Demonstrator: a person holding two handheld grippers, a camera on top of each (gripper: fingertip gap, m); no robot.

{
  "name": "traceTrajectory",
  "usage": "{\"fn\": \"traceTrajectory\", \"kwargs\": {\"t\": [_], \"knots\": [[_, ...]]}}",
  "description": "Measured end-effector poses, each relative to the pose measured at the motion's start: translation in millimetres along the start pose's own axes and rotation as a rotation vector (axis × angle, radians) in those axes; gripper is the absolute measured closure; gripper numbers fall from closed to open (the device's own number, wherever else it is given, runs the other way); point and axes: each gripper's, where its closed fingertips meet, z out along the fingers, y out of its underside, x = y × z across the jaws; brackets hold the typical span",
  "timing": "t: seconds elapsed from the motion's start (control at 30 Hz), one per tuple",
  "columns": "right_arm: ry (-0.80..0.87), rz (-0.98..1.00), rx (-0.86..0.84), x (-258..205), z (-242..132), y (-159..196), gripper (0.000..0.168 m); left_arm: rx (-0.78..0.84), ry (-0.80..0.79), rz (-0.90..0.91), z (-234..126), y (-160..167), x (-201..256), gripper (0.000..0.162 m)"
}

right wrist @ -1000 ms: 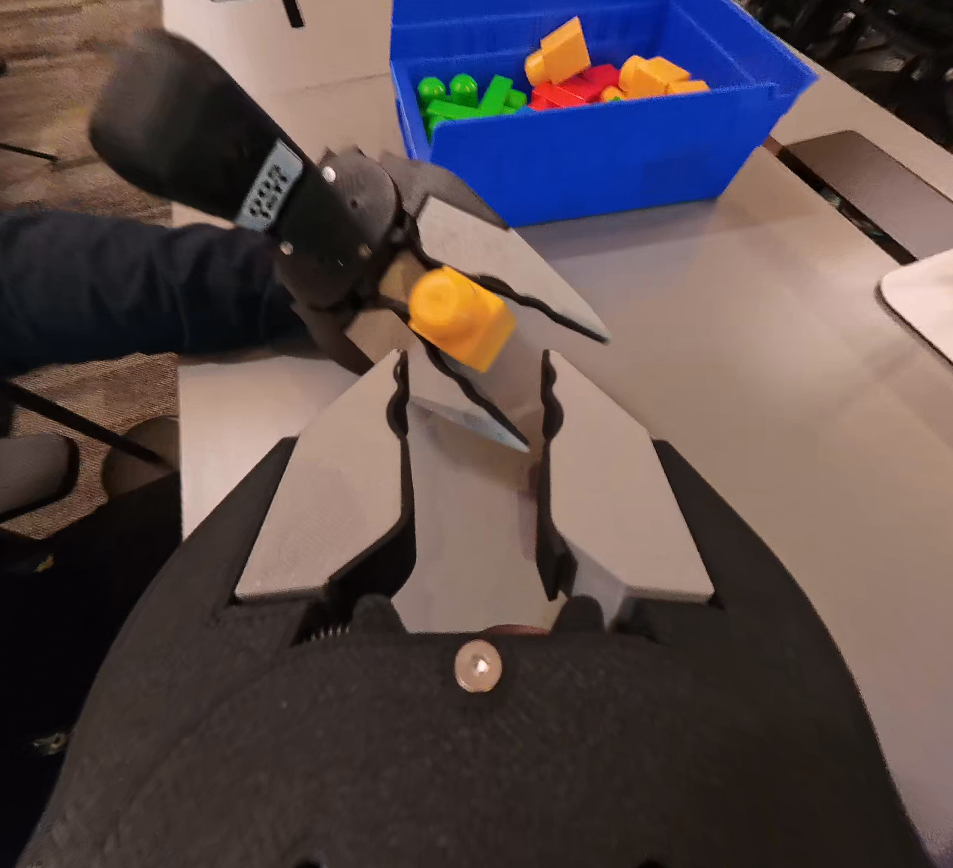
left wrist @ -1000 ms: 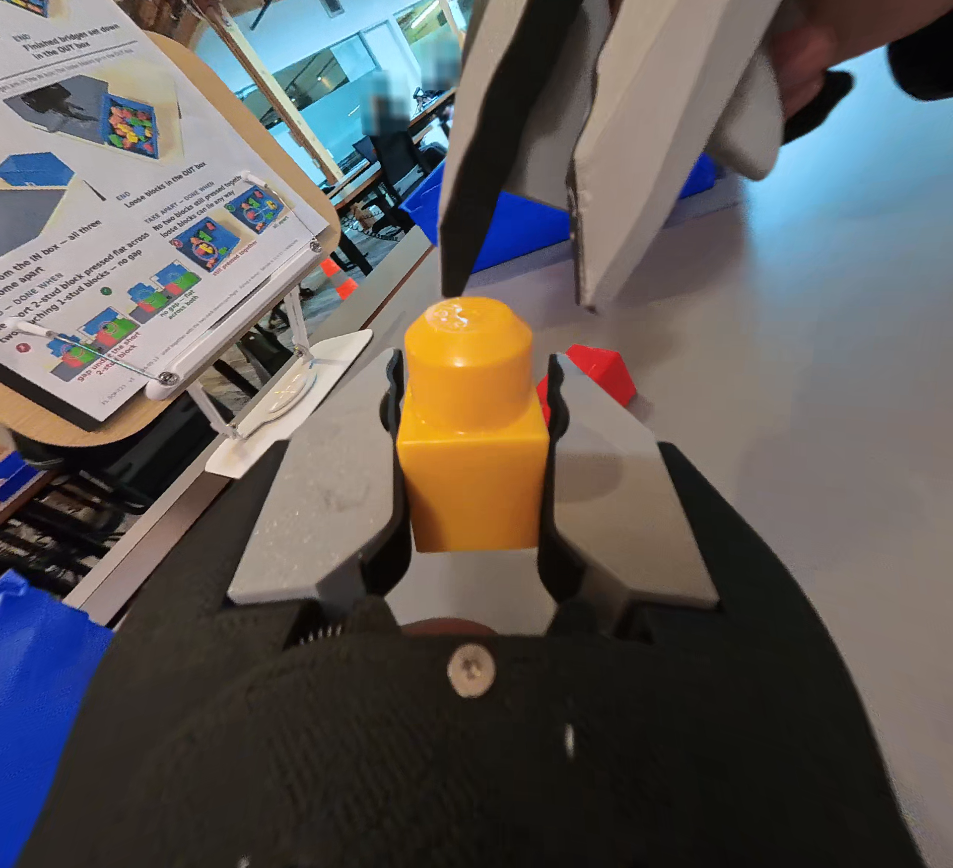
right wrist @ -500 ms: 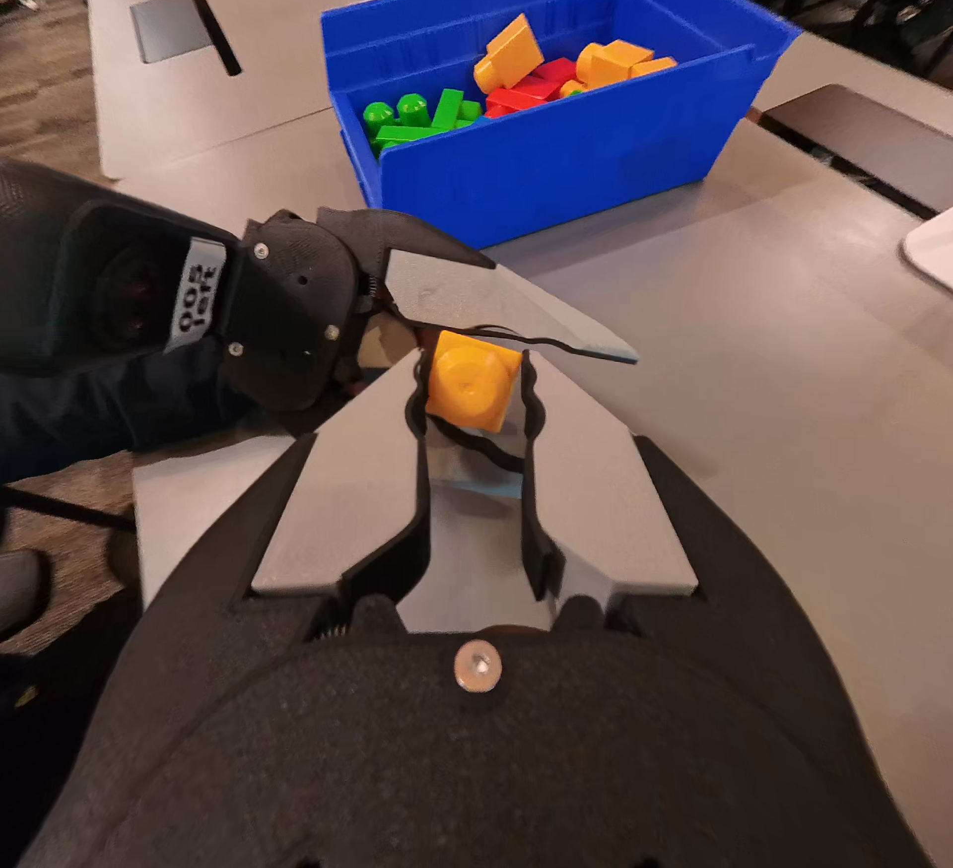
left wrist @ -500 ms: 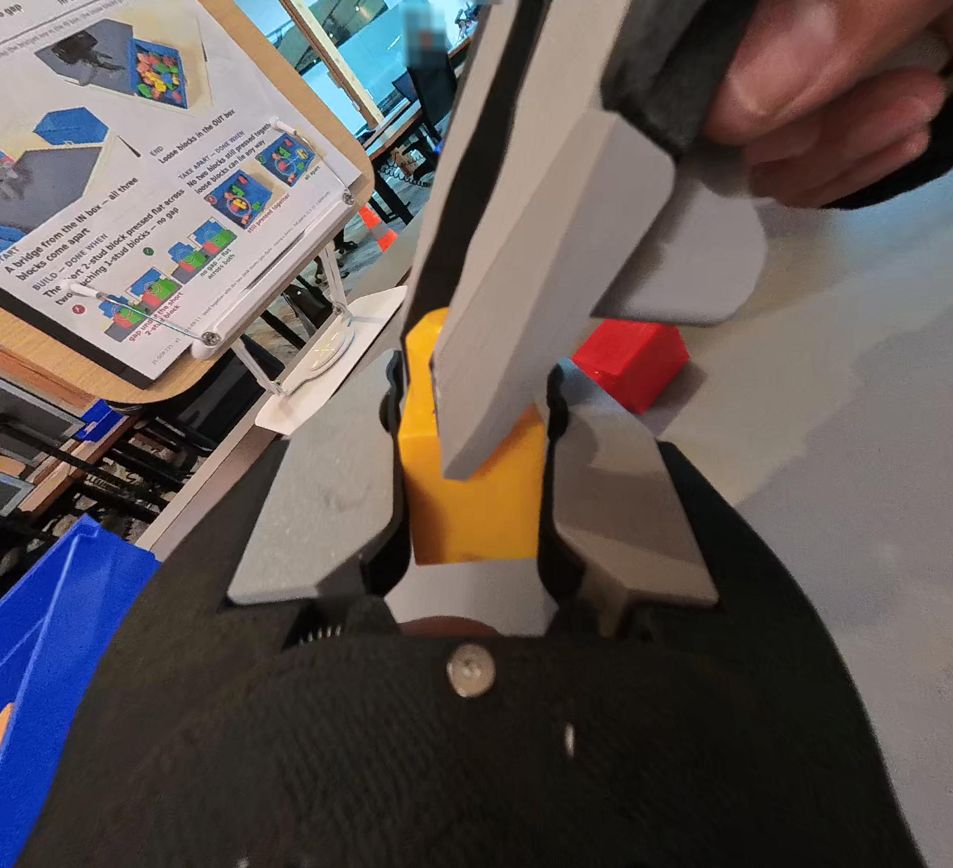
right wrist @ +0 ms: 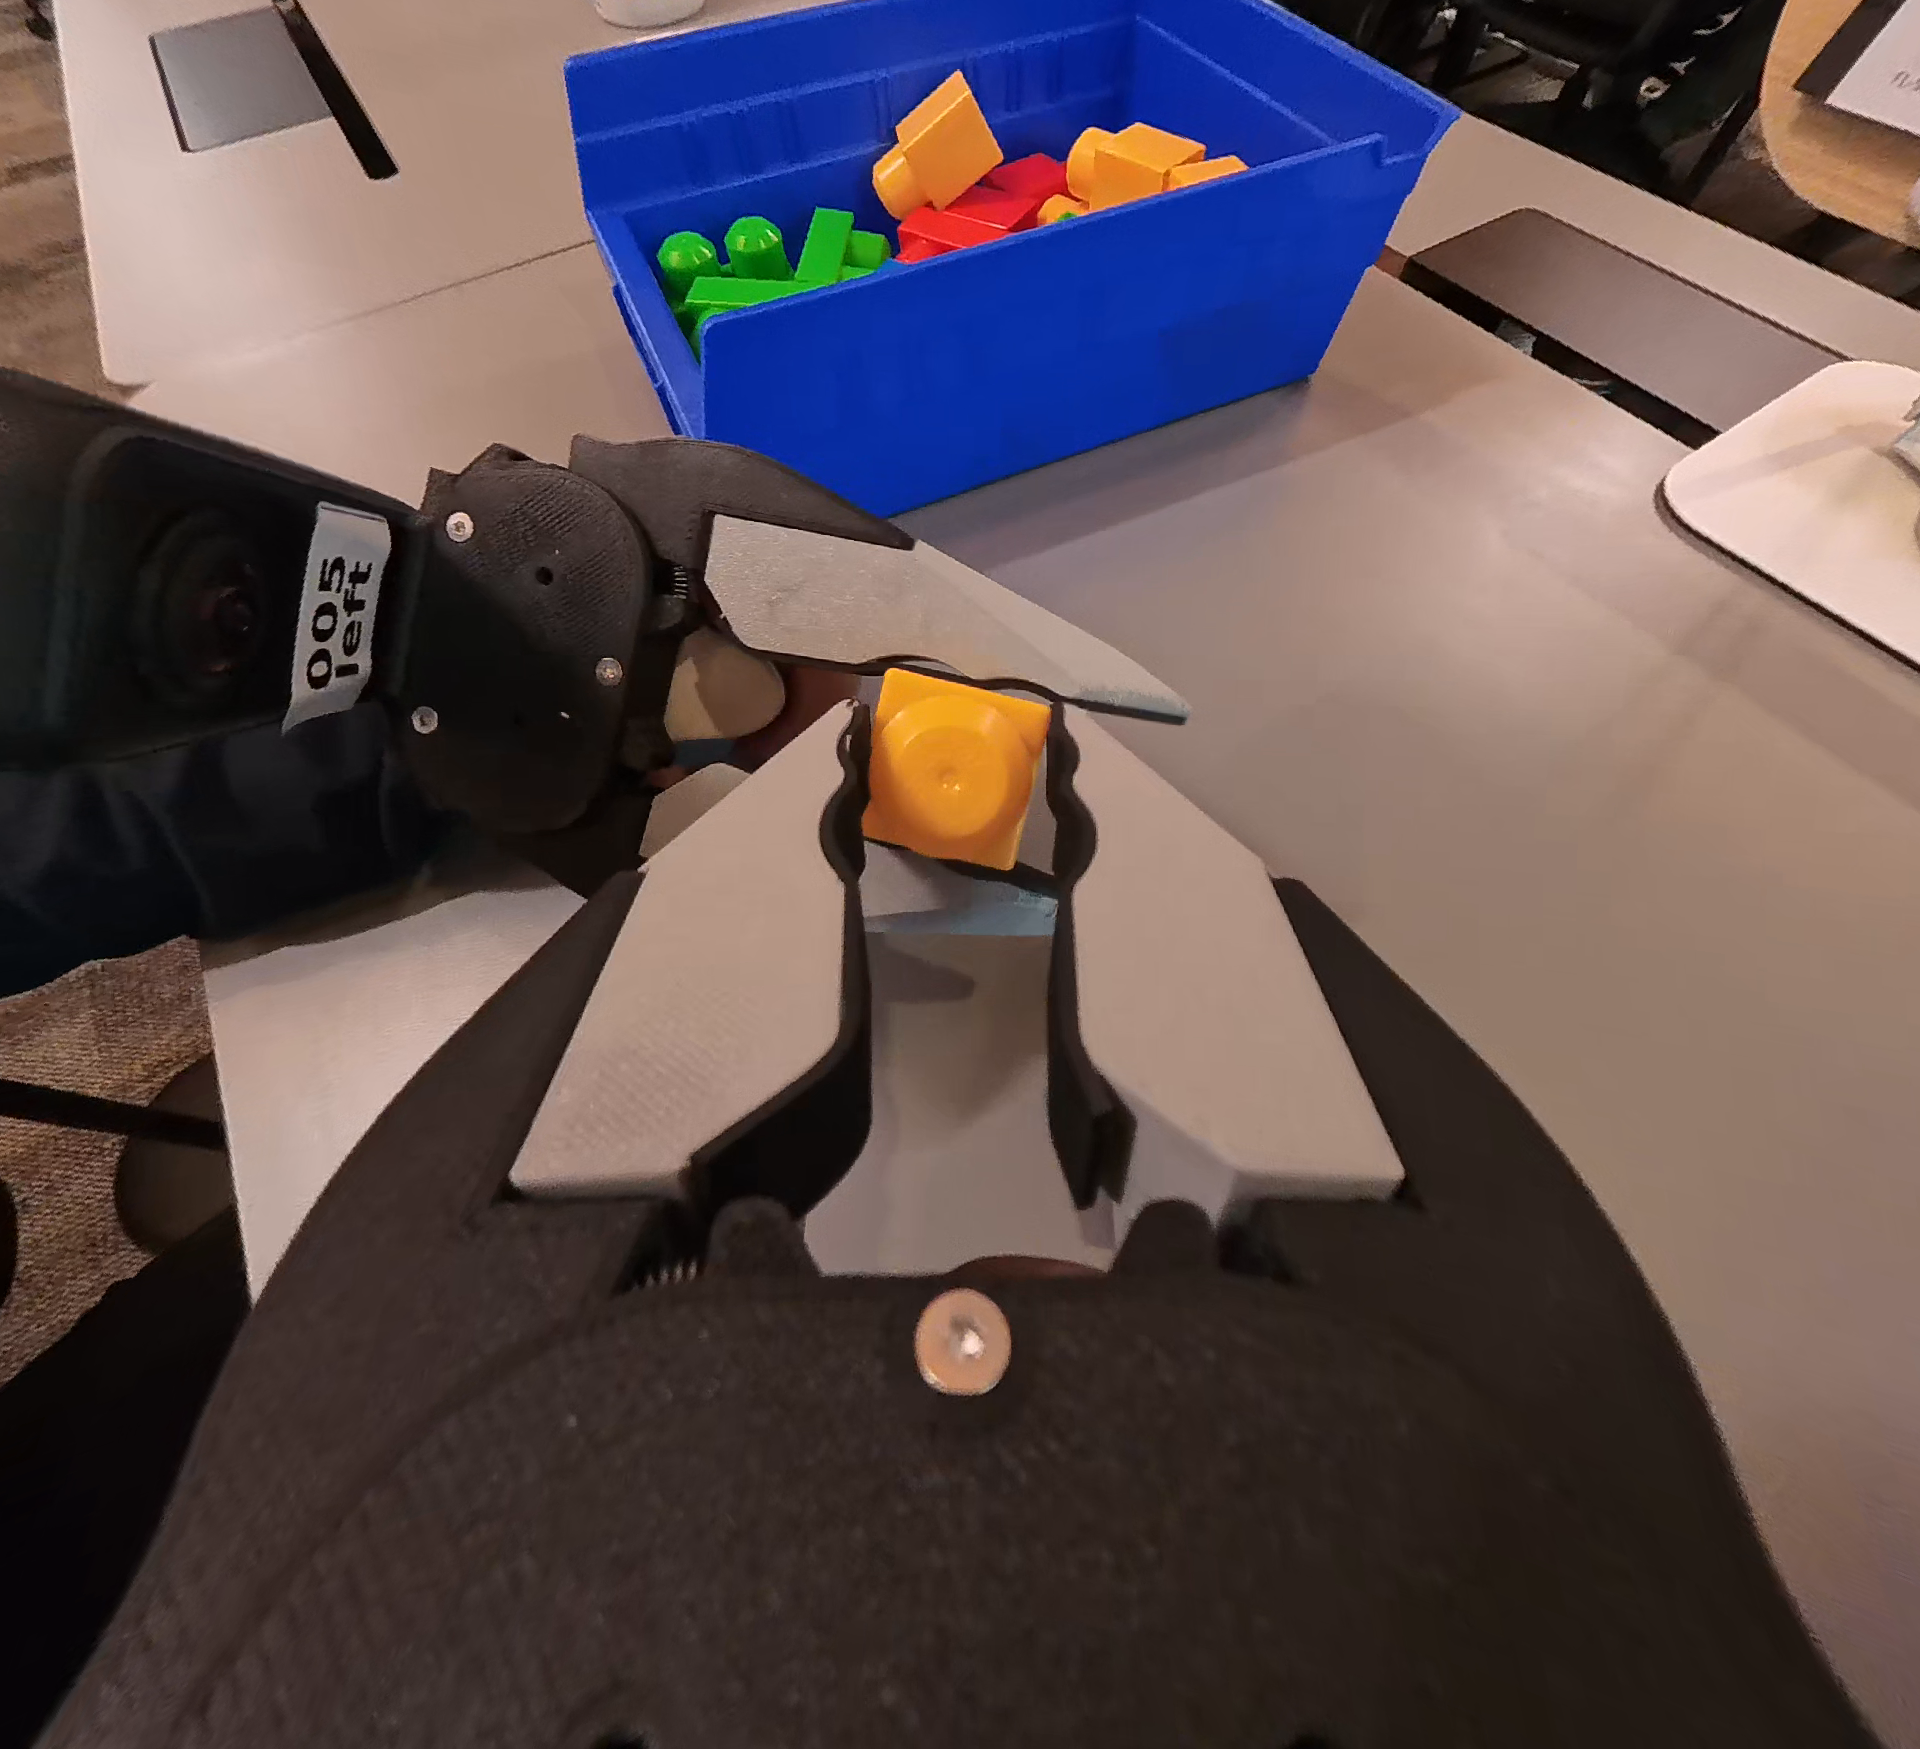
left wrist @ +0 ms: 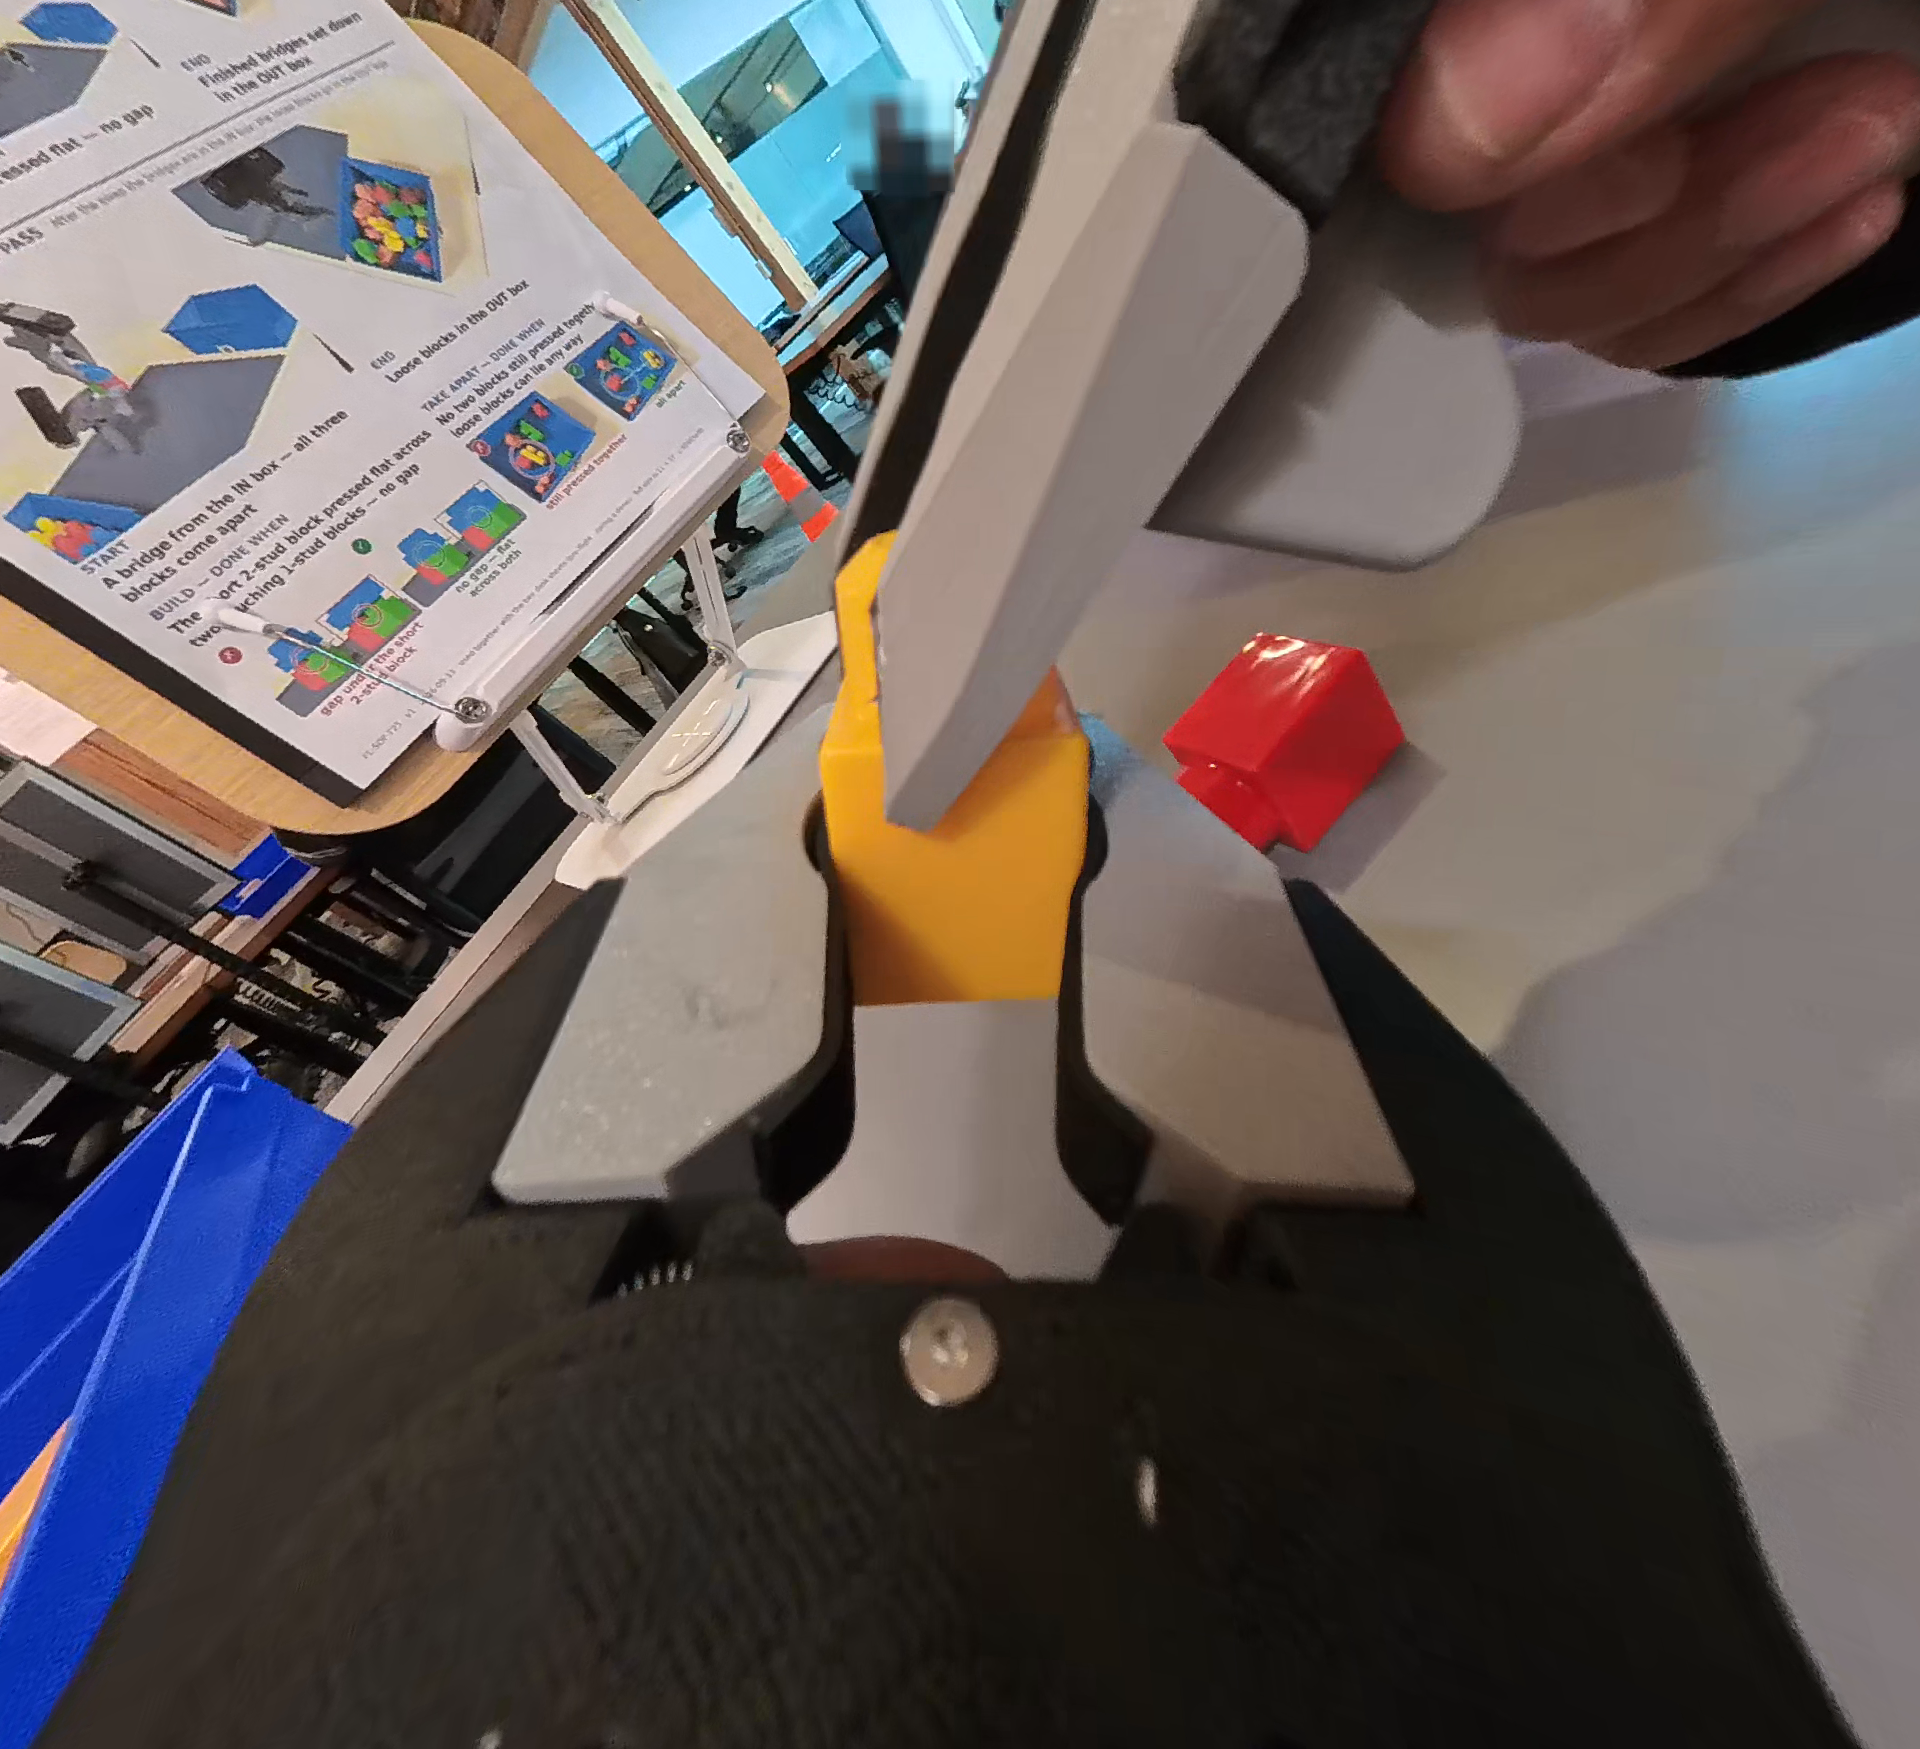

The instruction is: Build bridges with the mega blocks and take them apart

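Both grippers on one yellow block [left wrist: 961, 889]

Left gripper [left wrist: 951, 852] jaws clamp its body; right gripper [right wrist: 954, 769] jaws straddle it (contact unclear) above the tabletop [right wrist: 1455, 764].

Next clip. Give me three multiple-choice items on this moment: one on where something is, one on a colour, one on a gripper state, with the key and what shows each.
1. Where is the red block?
A. in the blue bin
B. lying loose on the table
C. in the right gripper

2. What colour is the block held between the two grippers?
A. green
B. blue
C. yellow

3. What is the state of the left gripper?
A. shut on the yellow block
B. wide open over the bin
C. shut on nothing

Key:
1 B, the left wrist view shows it on the table, on its side beyond the grippers.
2 C, both views show it yellow.
3 A, its fingers press both sides of the block, while the right gripper fingers flank the block's stud end.
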Motion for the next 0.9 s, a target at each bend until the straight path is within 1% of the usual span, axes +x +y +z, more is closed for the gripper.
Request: {"fn": "traceTrajectory", "kwargs": {"t": [0.1, 0.2, 0.27, 0.33, 0.37, 0.5, 0.57, 0.63, 0.67, 0.77, 0.83, 0.9], "knots": [[-0.037, 0.044, 0.018, -2, -1, 0, 0.137, 0.013, 0.012, 0.001, -2, -3, 2, 0.123], [-0.077, 0.057, 0.023, -3, -3, 1, 0.136, 0.002, 0.066, -0.02, -3, -3, 6, 0.124], [-0.132, 0.067, 0.054, -8, -10, -4, 0.134, 0.055, 0.09, -0.05, -7, -10, 5, 0.124], [-0.173, 0.083, 0.117, -6, -24, -13, 0.132, 0.088, 0.112, -0.089, -11, -15, 4, 0.124], [-0.176, 0.093, 0.137, -1, -32, -15, 0.126, 0.115, 0.139, -0.103, -14, -19, 6, 0.124], [-0.139, 0.132, 0.102, 34, -59, -3, 0.131, 0.195, 0.236, -0.15, -26, -30, 12, 0.125], [-0.175, 0.145, -0.011, 39, -61, 15, 0.132, 0.229, 0.319, -0.173, -31, -36, 21, 0.125], [-0.221, 0.145, -0.207, 37, -55, 42, 0.129, 0.245, 0.398, -0.187, -36, -38, 31, 0.125], [-0.21, 0.125, -0.299, 39, -50, 53, 0.126, 0.239, 0.418, -0.188, -37, -37, 34, 0.125], [-0.135, 0.048, -0.513, 51, -35, 77, 0.126, 0.219, 0.443, -0.19, -37, -33, 38, 0.124], [-0.111, 0.003, -0.619, 54, -26, 86, 0.122, 0.204, 0.482, -0.213, -39, -30, 41, 0.124], [-0.107, -0.033, -0.712, 53, -17, 94, 0.124, 0.195, 0.497, -0.227, -41, -28, 40, 0.125]]}}
